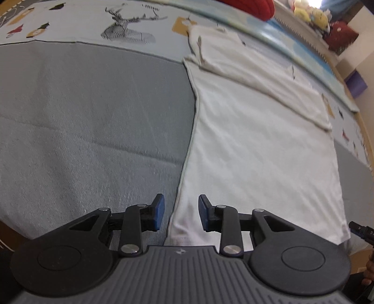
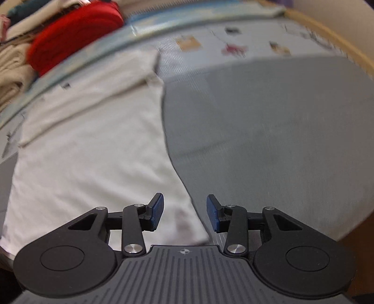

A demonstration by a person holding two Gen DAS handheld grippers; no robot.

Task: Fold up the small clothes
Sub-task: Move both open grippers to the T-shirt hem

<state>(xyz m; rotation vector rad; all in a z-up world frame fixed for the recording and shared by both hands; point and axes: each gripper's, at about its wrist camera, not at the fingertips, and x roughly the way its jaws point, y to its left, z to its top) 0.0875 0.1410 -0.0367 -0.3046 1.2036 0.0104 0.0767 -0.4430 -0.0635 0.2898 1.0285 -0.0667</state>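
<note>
My left gripper (image 1: pixel 180 211) points steeply down with its jaws apart and nothing between the blue pads (image 1: pixel 159 210); the shirt's (image 1: pixel 257 149) near left corner lies just below and ahead of it, its side edge running through the gap between my fingers. The shirt is white and lies flat on a grey mat (image 1: pixel 88 131), its long axis running straight away from this gripper, the hem end nearest me and the far end up ahead and to the right. At that far end a flap of the same cloth is folded over across the body, its edge slanting from upper left to lower right. My right gripper (image 2: pixel 184 211) also points down, jaws apart and empty, pads (image 2: pixel 157 211) clear of the cloth as far as I can tell; this view is blurred. The shirt's (image 2: pixel 88 149) near right corner sits under and just ahead of its left finger, and the shirt stretches away ahead and to the left, with the bare mat (image 2: pixel 268 131) ahead and to the right. Beyond the shirt, far ahead and left of the right gripper, lies a red cloth (image 2: pixel 74 32) beside a pile of pale ones (image 2: pixel 11 70). A patterned sheet (image 1: pixel 93 21) borders the mat at its far side.
</note>
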